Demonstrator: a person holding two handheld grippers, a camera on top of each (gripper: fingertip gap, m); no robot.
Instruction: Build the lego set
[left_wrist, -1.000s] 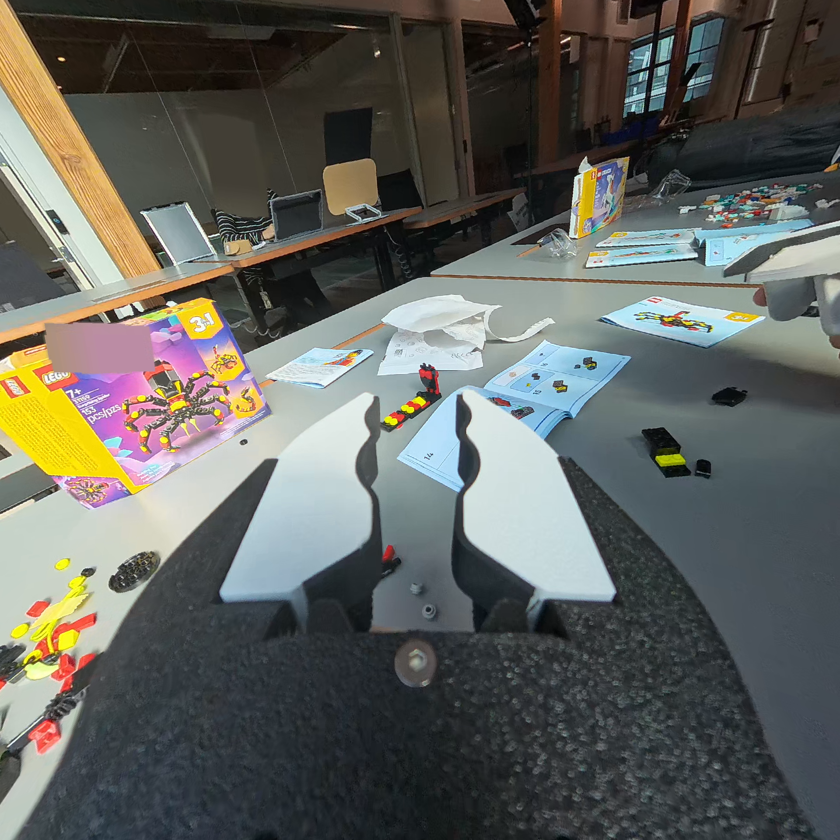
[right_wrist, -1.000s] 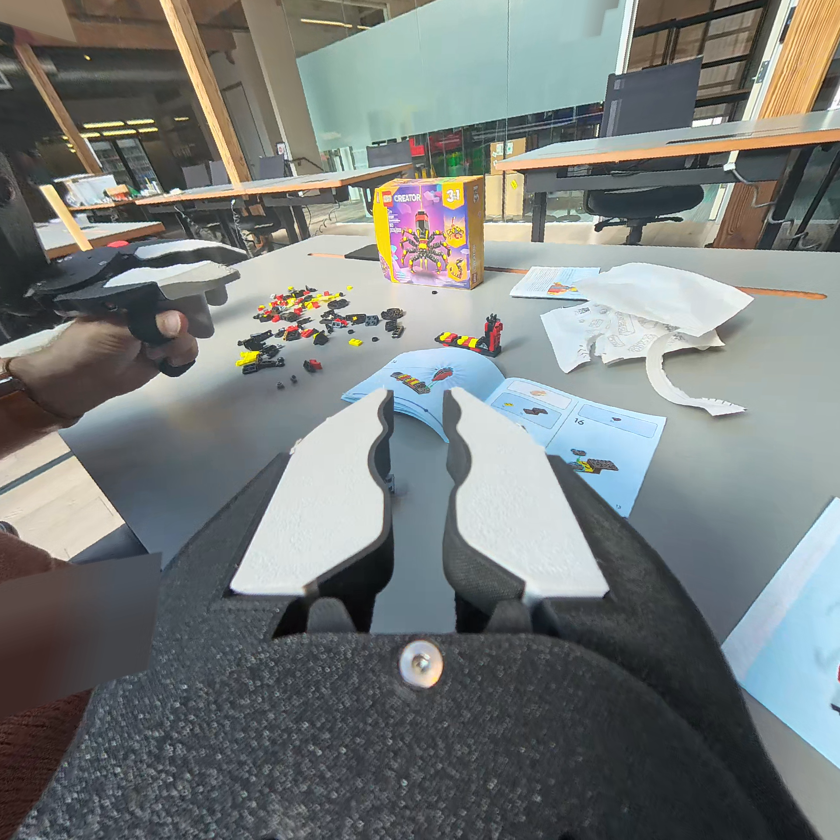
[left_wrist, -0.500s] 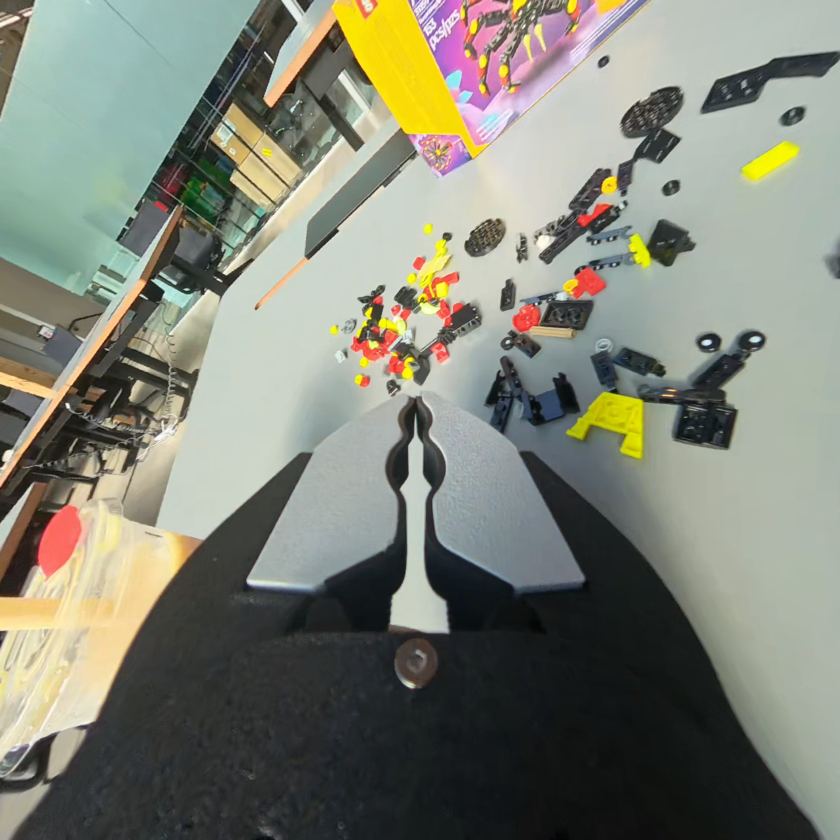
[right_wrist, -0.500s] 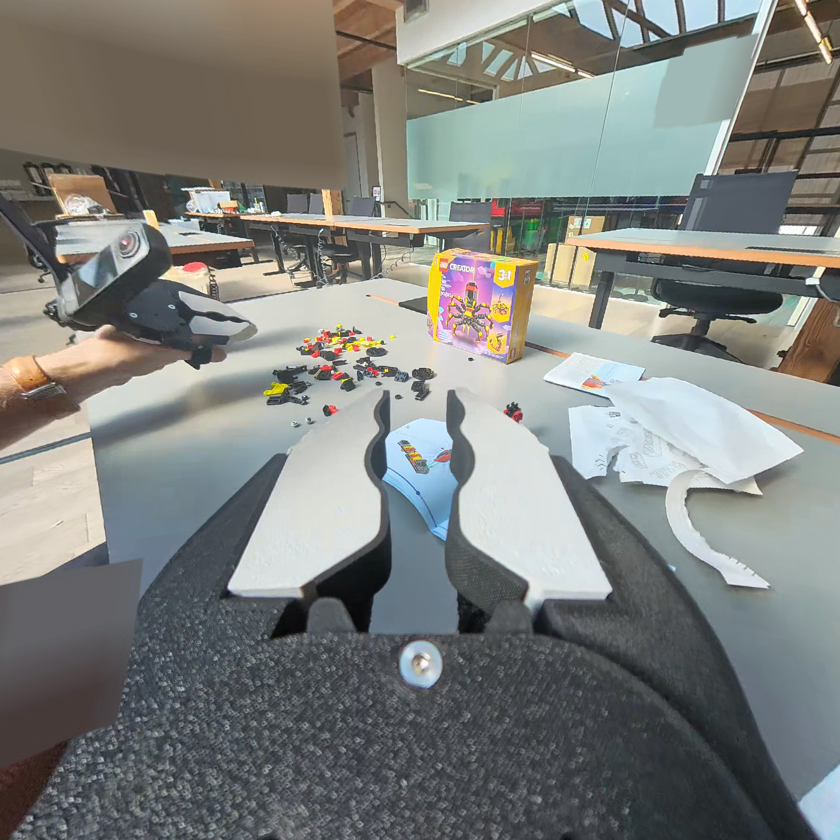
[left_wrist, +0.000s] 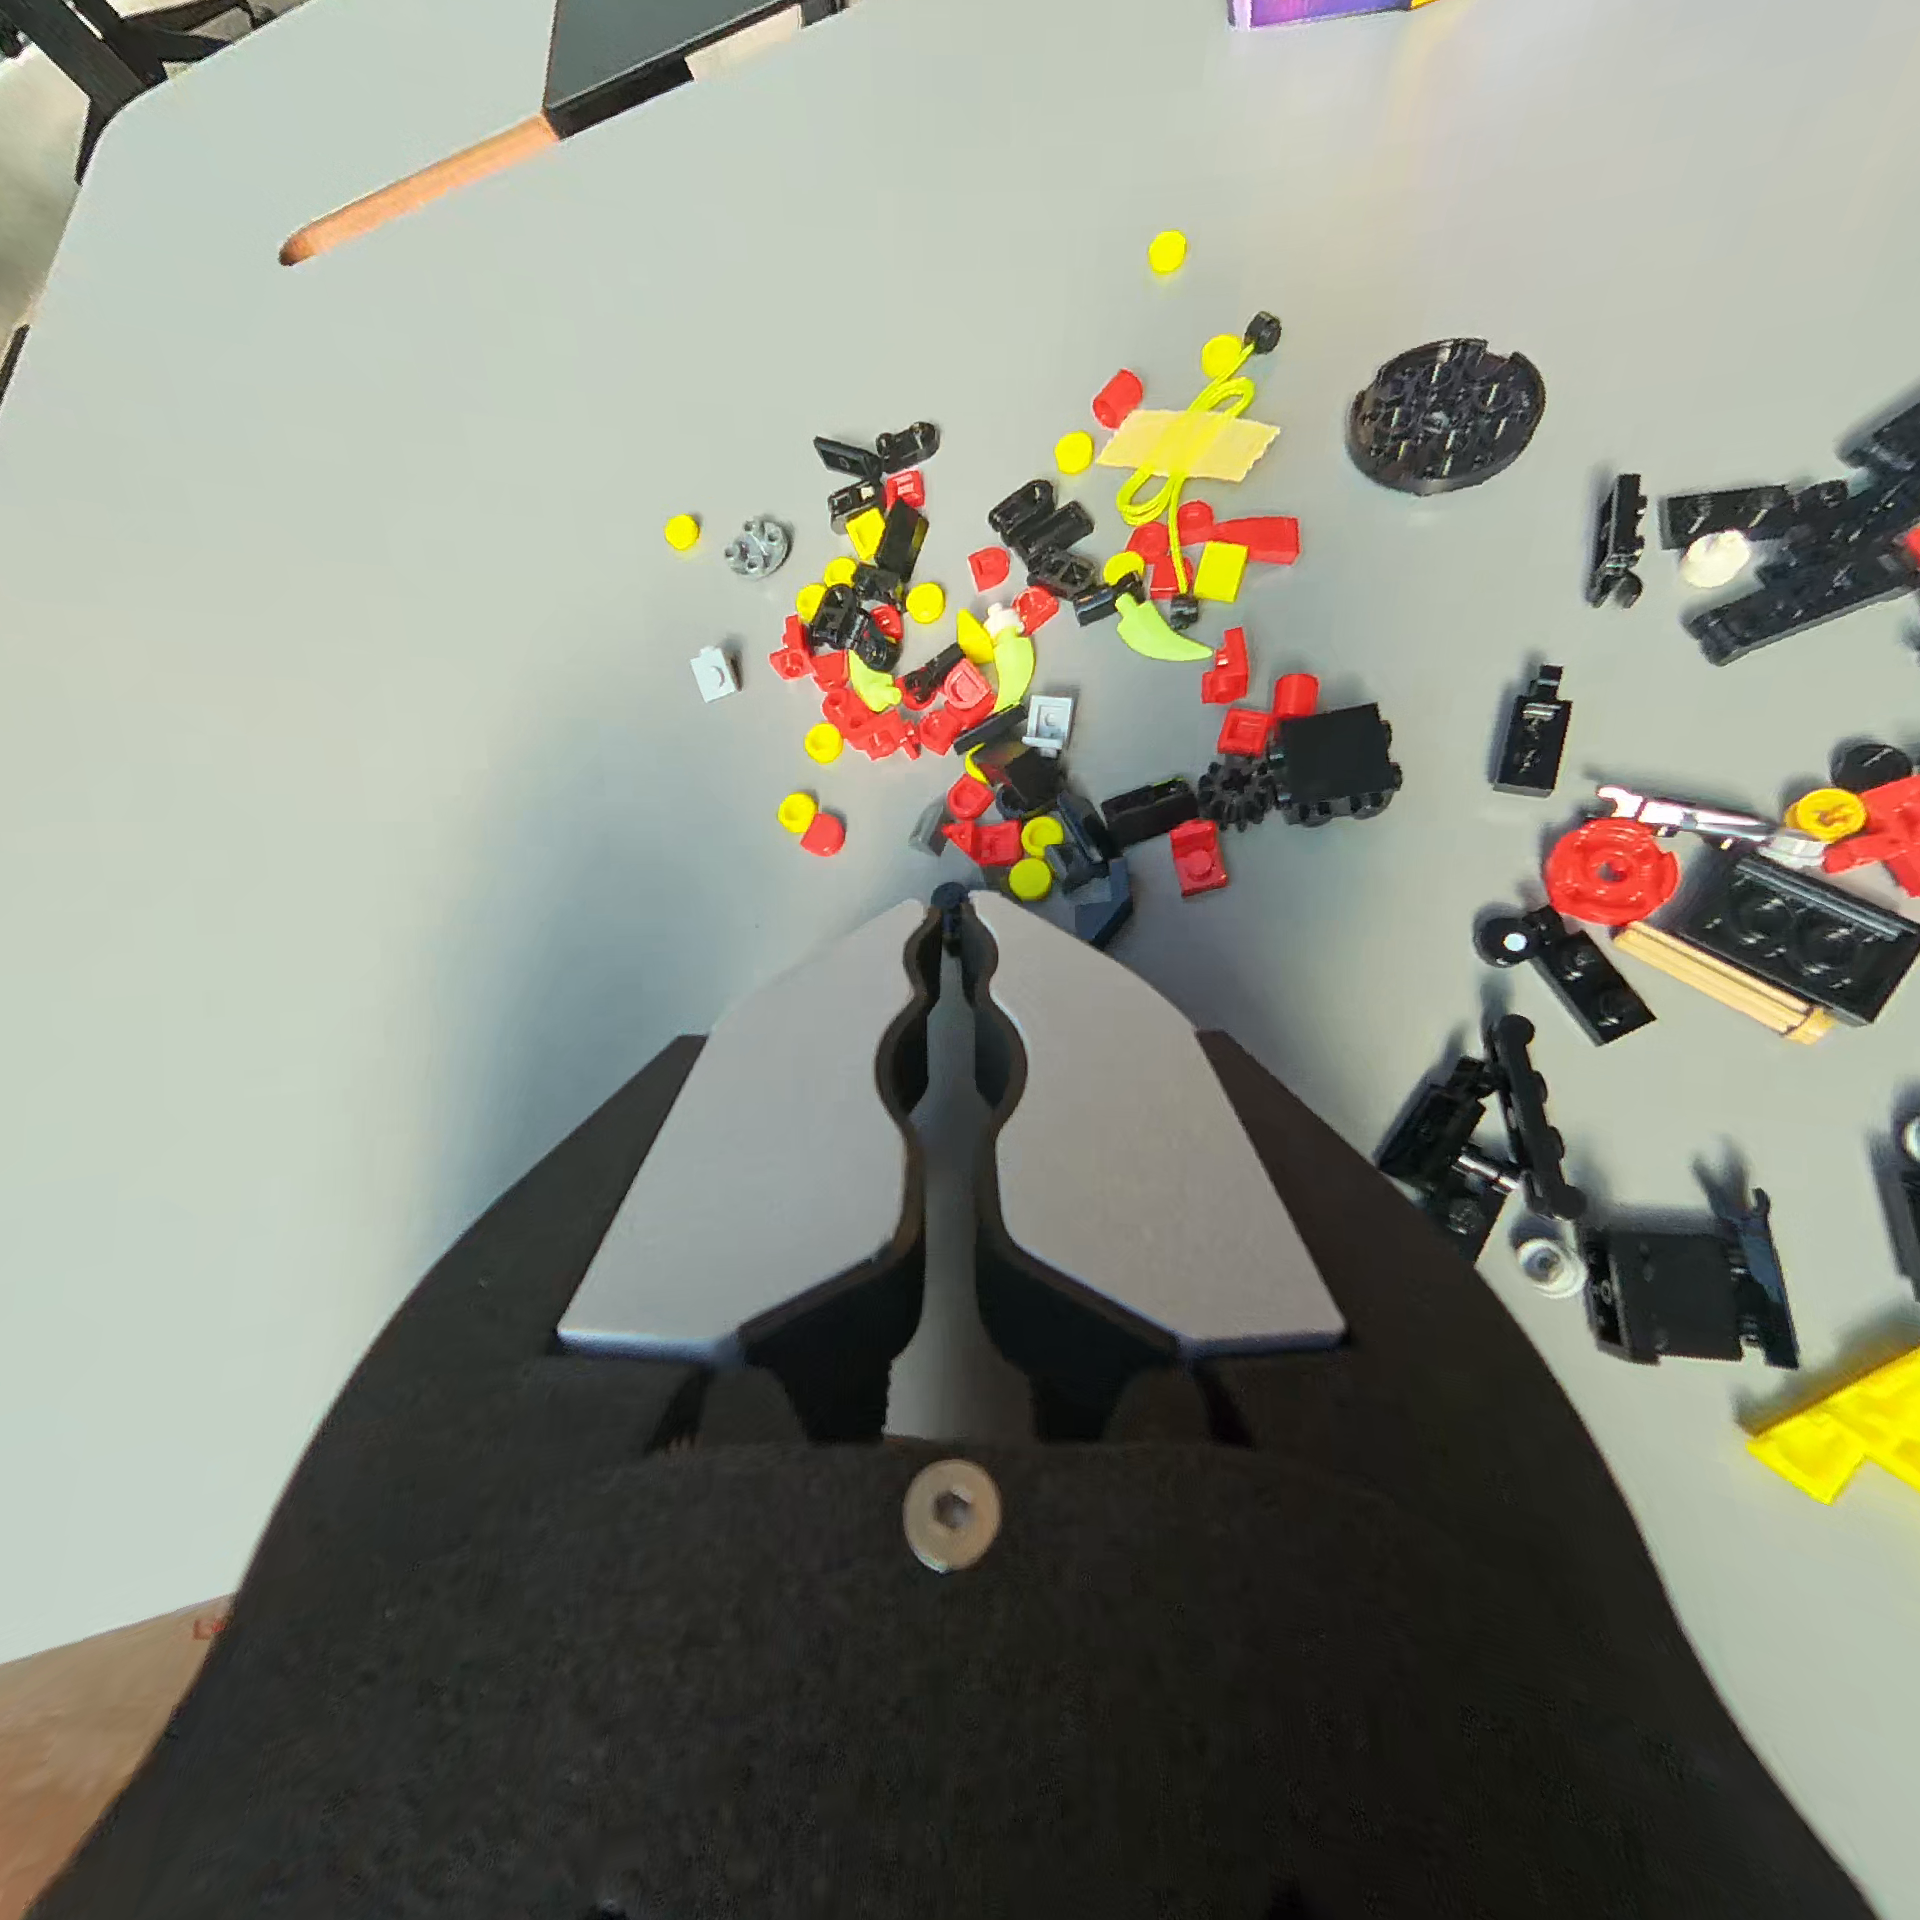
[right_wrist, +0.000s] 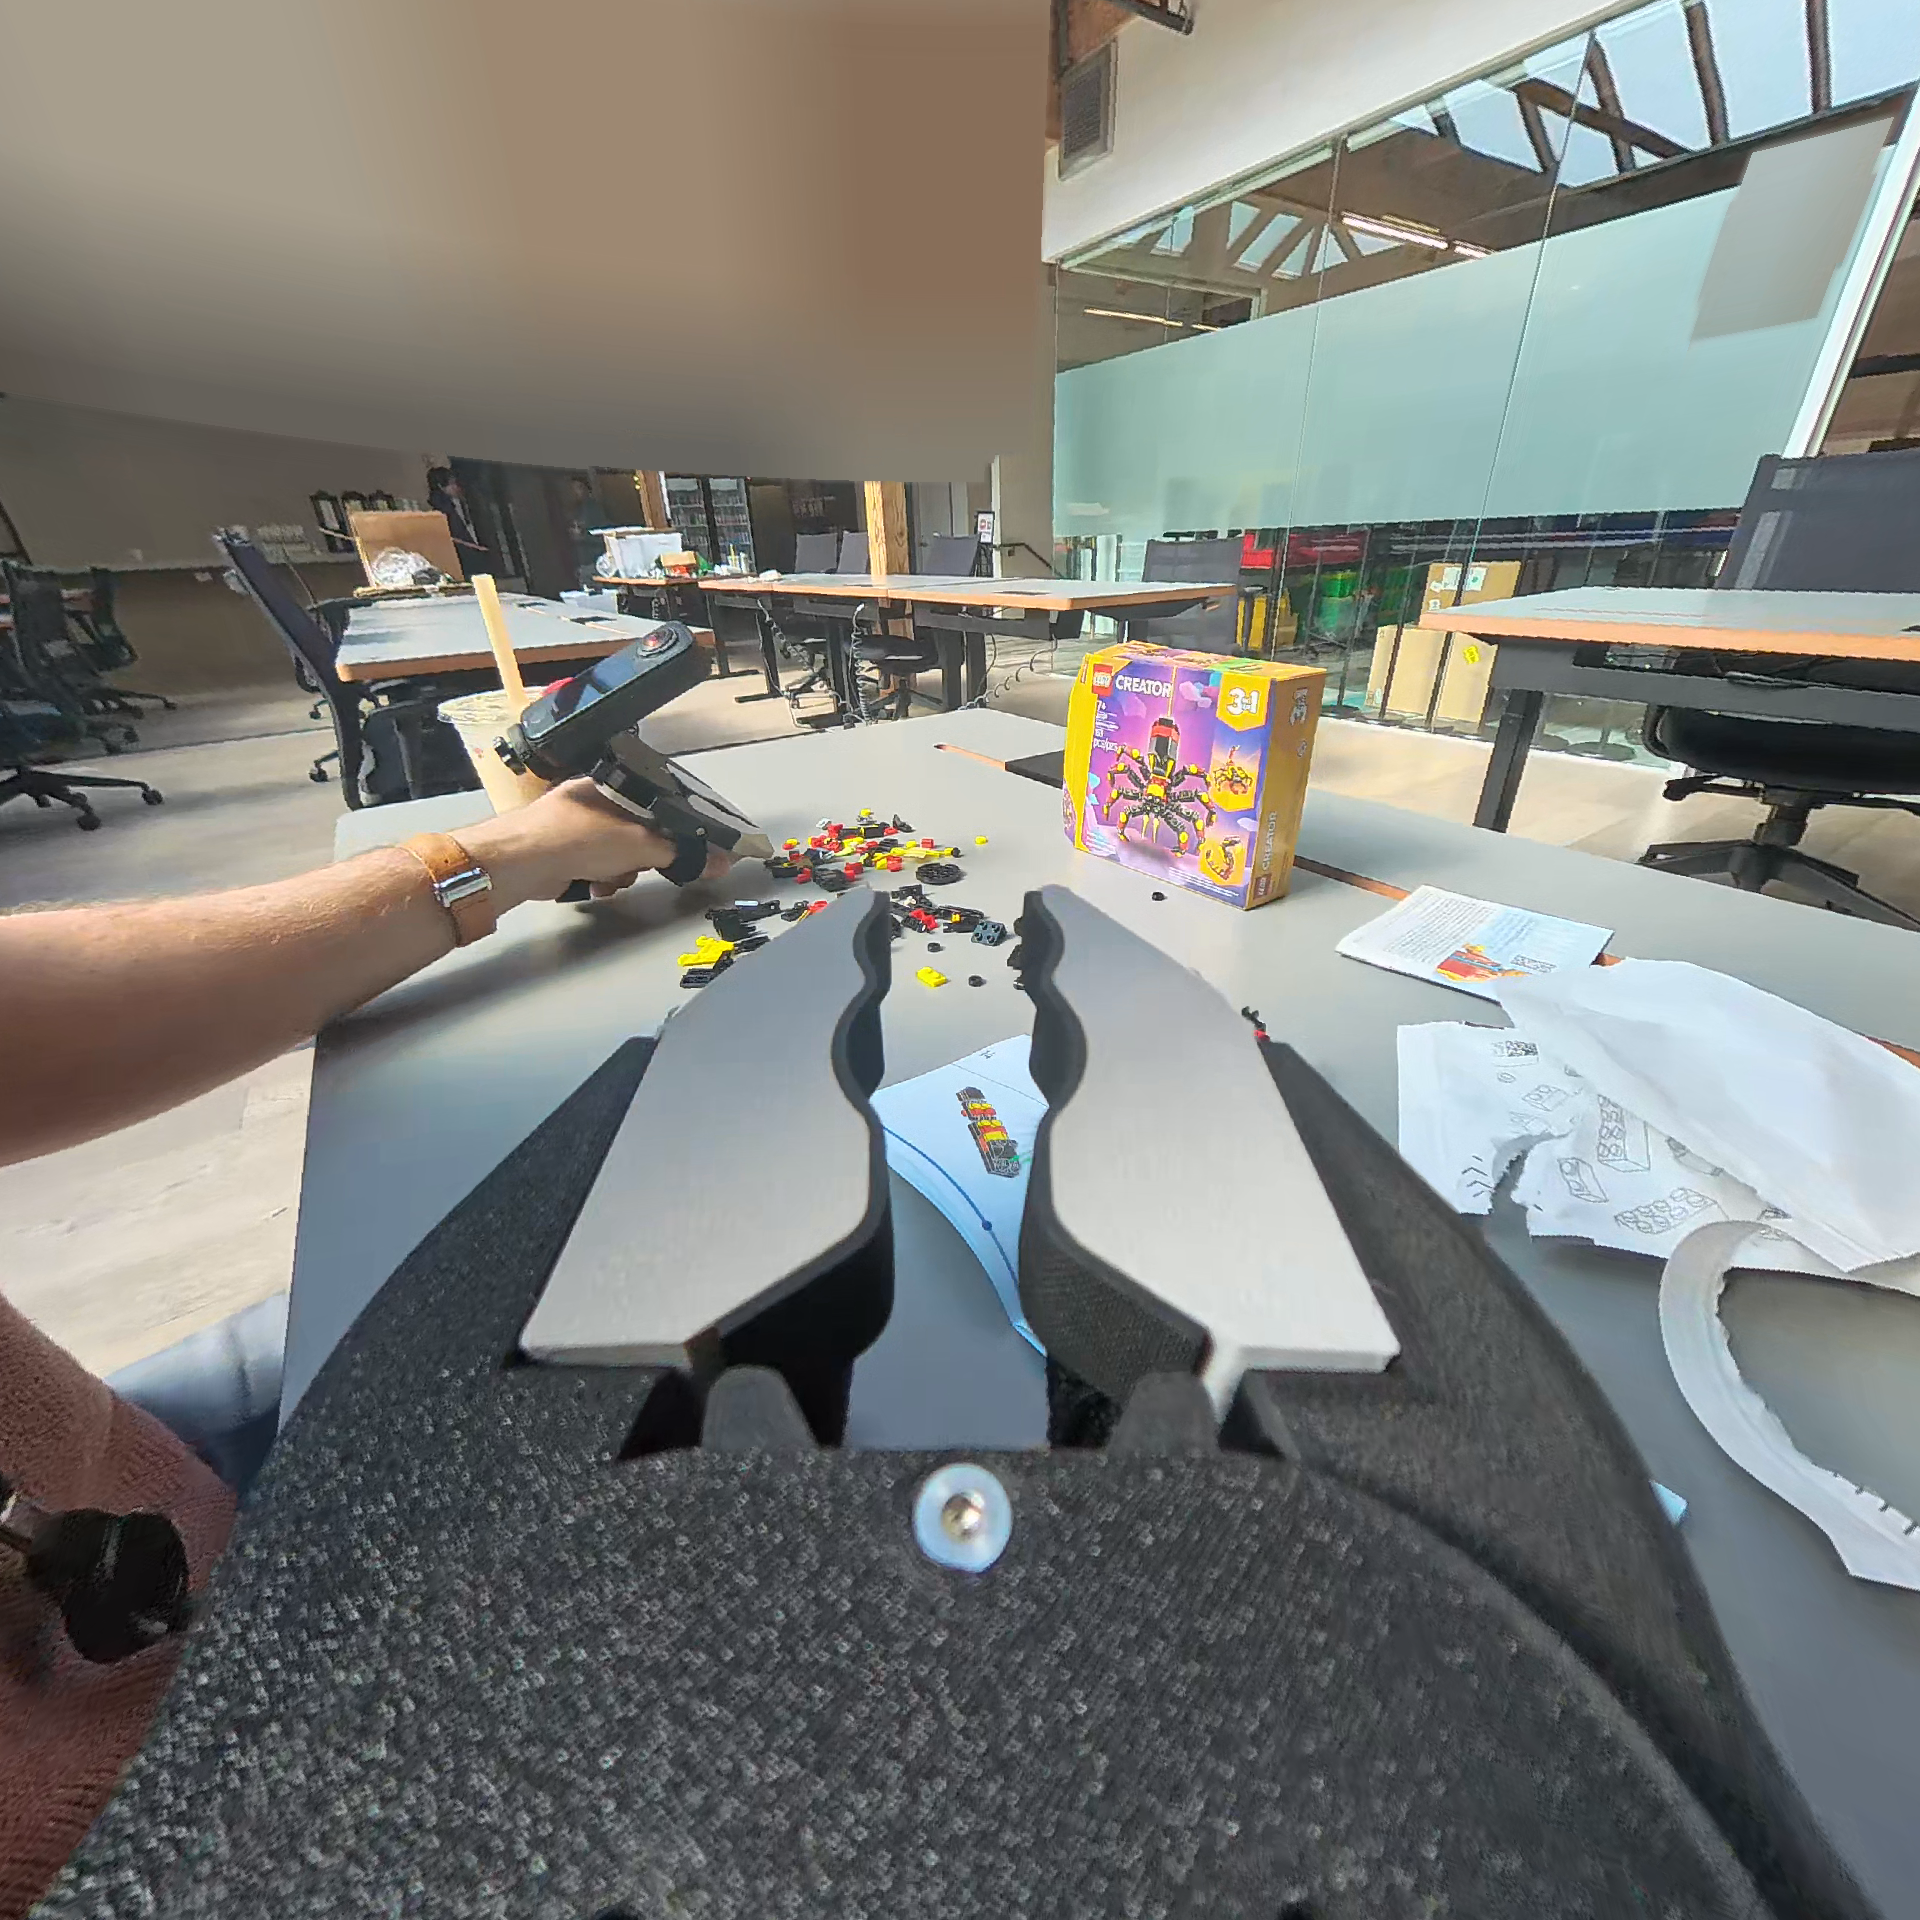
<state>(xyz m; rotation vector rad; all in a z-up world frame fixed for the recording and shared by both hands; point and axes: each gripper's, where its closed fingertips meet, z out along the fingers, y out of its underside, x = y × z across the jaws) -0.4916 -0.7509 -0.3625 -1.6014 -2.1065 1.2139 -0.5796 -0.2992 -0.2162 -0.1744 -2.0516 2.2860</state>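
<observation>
In the left wrist view, loose red, yellow and black Lego pieces (left_wrist: 987, 665) lie scattered on the grey table (left_wrist: 416, 727). My left gripper (left_wrist: 950, 906) is down at the near edge of this pile, its tips pinched on a small black piece (left_wrist: 948, 896). It also shows in the right wrist view (right_wrist: 727, 831), held in a hand at the pile (right_wrist: 862, 842). My right gripper (right_wrist: 956, 904) is open and empty, held above the open blue instruction booklet (right_wrist: 966, 1132).
The purple and yellow set box (right_wrist: 1195, 769) stands behind the pile. Torn white paper bags (right_wrist: 1662, 1091) and a leaflet (right_wrist: 1475, 935) lie on the right. Larger black parts, a round black plate (left_wrist: 1444, 410) and a red disc (left_wrist: 1608, 871) lie right of the pile. A cup with a straw (right_wrist: 488, 748) stands behind the hand. The grippers' ends are close to 50 cm from one another. The red disc (left_wrist: 1608, 871) is about 10 cm from my left fingertips and 40 cm from my right.
My left gripper swung from the booklet over to the pile, shut, and dropped low onto a small black piece. My right gripper rose and stayed open.
</observation>
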